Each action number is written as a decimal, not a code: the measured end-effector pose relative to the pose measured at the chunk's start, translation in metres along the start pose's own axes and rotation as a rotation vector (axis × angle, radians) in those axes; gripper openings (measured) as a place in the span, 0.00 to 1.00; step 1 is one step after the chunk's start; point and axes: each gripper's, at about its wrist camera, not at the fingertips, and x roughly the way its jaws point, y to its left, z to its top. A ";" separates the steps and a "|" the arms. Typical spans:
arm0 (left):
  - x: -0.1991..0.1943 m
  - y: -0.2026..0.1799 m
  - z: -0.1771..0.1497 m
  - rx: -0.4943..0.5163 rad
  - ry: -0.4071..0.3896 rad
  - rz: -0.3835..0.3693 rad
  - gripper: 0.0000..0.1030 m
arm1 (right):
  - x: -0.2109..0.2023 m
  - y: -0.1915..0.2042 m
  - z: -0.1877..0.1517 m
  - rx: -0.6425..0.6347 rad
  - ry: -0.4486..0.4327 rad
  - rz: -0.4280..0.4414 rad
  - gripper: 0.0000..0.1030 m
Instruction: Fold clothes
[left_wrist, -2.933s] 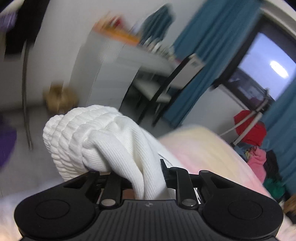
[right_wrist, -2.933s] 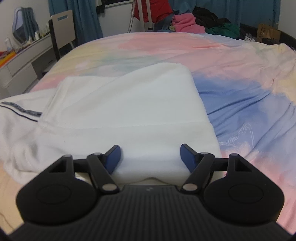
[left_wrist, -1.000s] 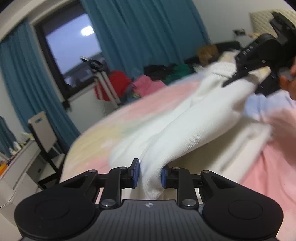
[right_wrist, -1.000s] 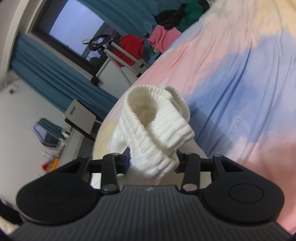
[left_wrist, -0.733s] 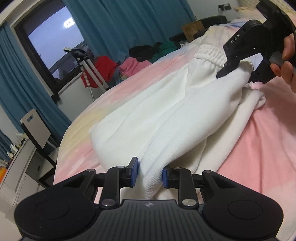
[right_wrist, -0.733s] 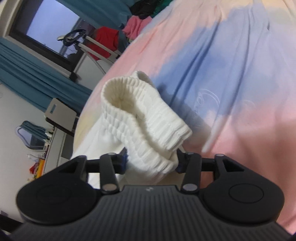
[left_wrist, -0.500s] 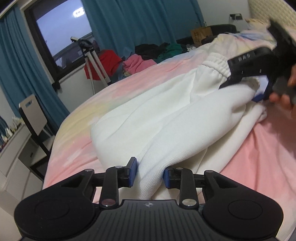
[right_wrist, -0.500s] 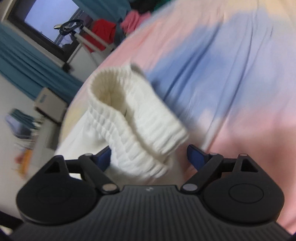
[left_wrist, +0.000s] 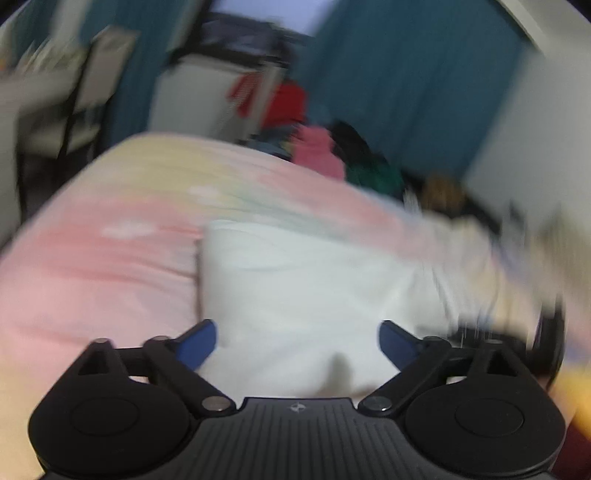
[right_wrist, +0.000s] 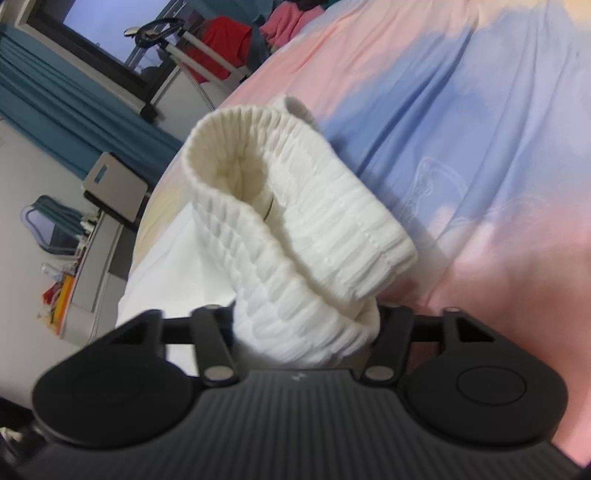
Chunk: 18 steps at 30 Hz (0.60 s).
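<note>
Pastel pink-and-blue bedsheet (right_wrist: 498, 122) carries the white knit garment (left_wrist: 295, 288), centre frame in the blurred left view. Left gripper (left_wrist: 297, 341) gapes above it, holding nothing. Right gripper (right_wrist: 306, 328) pinches the ribbed white waistband (right_wrist: 295, 221), probably to fold it across.

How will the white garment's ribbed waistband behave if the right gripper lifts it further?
Probably floppy: the ribbed waistband curls over the right gripper without holding shape. Likely light, bunching softly. The ribbing should grip rather than slip, though the white garment would trail across the bedsheet.
</note>
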 end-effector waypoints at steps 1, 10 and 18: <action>0.000 0.012 0.002 -0.083 0.010 -0.004 0.96 | -0.002 0.004 0.000 -0.012 -0.013 -0.003 0.45; 0.035 0.055 -0.016 -0.395 0.222 -0.040 0.93 | -0.015 0.022 0.005 -0.048 -0.080 0.018 0.38; 0.005 0.049 -0.014 -0.338 0.180 -0.019 0.62 | -0.041 0.038 0.002 -0.079 -0.126 0.032 0.36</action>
